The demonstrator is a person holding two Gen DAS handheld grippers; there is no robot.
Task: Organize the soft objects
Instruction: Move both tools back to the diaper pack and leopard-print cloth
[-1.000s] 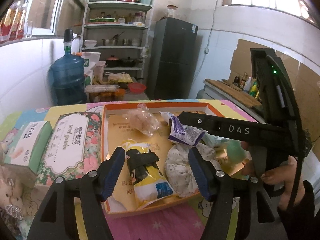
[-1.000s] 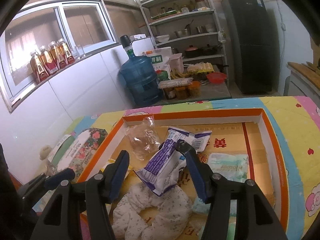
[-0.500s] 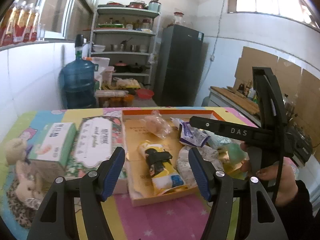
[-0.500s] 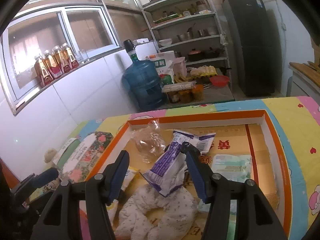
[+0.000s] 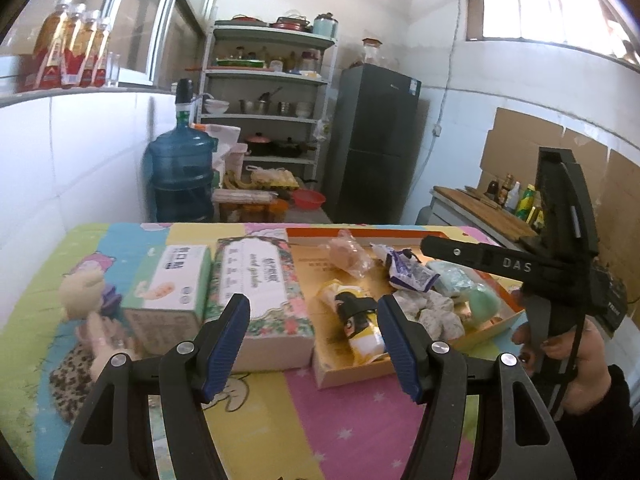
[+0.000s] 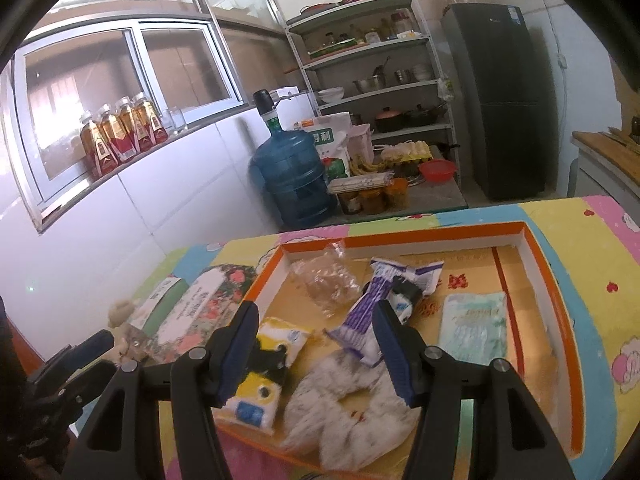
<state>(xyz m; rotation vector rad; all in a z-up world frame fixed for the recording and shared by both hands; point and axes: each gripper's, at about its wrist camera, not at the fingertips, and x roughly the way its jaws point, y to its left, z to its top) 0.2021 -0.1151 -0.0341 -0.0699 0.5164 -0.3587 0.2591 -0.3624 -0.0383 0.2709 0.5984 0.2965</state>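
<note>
Indoors, a kitchen table [image 5: 360, 420] under patchwork cloth carries an orange-rimmed tray [image 6: 540, 248]; near edge bare; both tools' jaws apart, gripping nothing.

orange-rimmed tray [image 6: 536, 236], floral tissue pack [image 5: 256, 280]

Both grippers look the same: black plastic frames with triangular cutouts, a silver screw at each pivot, and fingers faced with ribbed dark-blue pads. The left gripper [image 5: 313, 346] shows four screws across its frame, same with the right gripper [image 6: 316, 350]. Seen from the left one, the right gripper's body is a chunky black block with "DAS" in white on the side. The hand [image 5: 576, 364] on it has dark-painted nails and a black sleeve.
</note>
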